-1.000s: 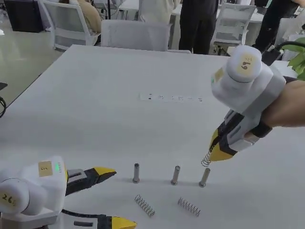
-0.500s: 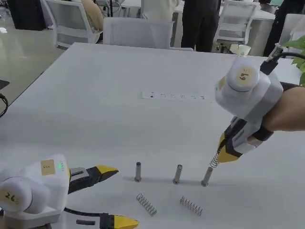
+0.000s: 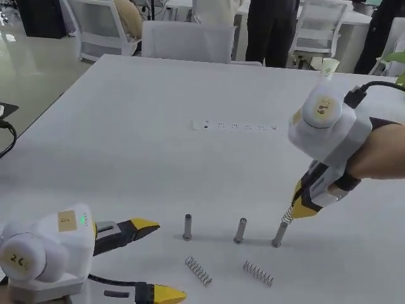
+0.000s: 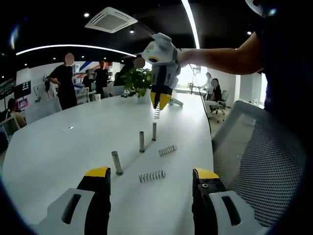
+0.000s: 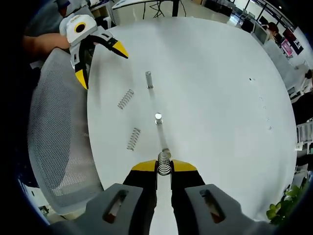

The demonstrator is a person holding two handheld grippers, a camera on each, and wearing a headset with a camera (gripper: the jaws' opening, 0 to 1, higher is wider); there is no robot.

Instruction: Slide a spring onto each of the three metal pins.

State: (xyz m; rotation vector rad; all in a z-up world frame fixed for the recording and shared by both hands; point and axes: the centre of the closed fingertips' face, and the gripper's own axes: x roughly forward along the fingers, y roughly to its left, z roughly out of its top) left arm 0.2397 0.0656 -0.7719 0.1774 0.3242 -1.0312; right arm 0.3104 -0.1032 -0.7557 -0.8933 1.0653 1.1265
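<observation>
1. Over the last second the right gripper (image 3: 302, 208) had come lower and nearer the right pin (image 3: 278, 234). The held spring (image 3: 288, 216), which had hung above and beside that pin, now reached its top.
2. The white table (image 3: 126, 139) ran out of the head view at the near edge. The left gripper (image 3: 169, 259) was cut off there at its body, and its yellow-tipped jaws stood wide apart, holding nothing.
3. The right gripper's jaws were clamped on the upper end of the held spring. In the head view its white housing hid most of them.
4. It could not be told whether the lowest coil had passed over the right pin or only touched its tip. In the right gripper view the spring covered most of that pin.
5. Three short grey metal pins stood upright in a row on the table. The middle pin (image 3: 240, 230) and the left pin (image 3: 187, 227) were bare.
6. The held spring was a thin silvery coil, tilted, slanting down from the jaws to the pin.
7. Two loose springs (image 3: 199, 270) (image 3: 258, 273) lay flat just in front of the row, near the left gripper and well apart from the right one.
</observation>
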